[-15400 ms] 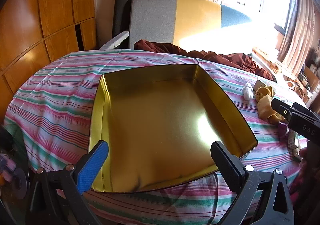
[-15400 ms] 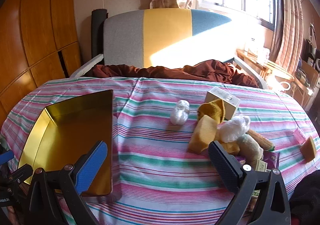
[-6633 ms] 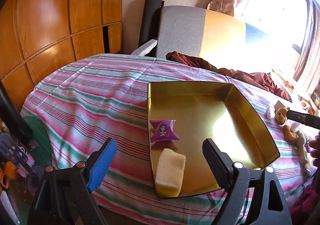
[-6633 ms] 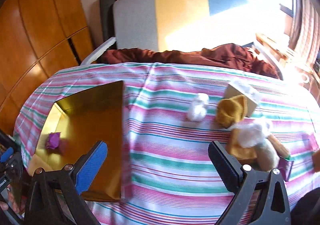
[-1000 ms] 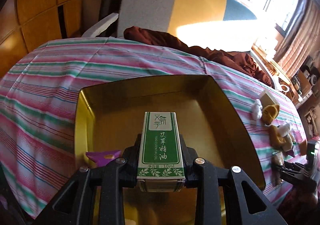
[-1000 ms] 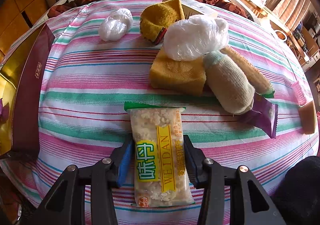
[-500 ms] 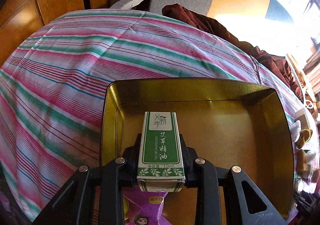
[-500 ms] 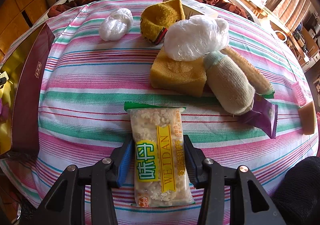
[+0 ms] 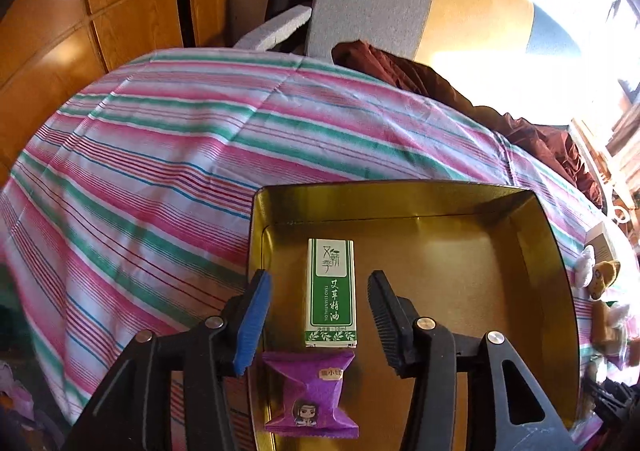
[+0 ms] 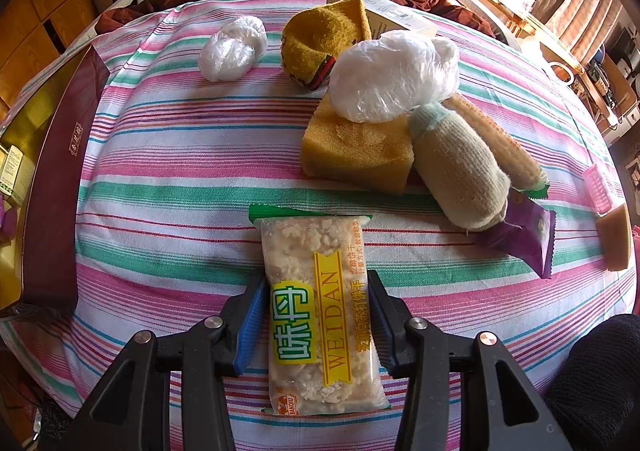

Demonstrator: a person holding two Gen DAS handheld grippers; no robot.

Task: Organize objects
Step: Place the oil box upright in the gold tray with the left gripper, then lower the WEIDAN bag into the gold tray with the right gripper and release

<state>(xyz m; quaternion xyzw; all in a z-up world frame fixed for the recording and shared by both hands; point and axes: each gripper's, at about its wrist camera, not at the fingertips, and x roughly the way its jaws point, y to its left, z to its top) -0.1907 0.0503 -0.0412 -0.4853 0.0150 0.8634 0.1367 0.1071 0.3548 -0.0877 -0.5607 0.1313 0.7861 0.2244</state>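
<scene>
Two items lie in the gold tin (image 9: 560,291): green oil box (image 9: 331,291) and purple packet (image 9: 310,395). Left gripper (image 9: 318,319) fingers wide, empty. Right gripper (image 10: 316,321) clamps the cracker packet (image 10: 318,315) above the surface (image 10: 180,155); pile at far right unsorted.

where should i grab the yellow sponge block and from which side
Take the yellow sponge block across its two short side faces at the near, bare end, coming from above. It lies flat on the striped cloth. A plastic bag rests on its far part and a knitted sock lies against its right side, so the front edge looks like the clearest way in.
</scene>
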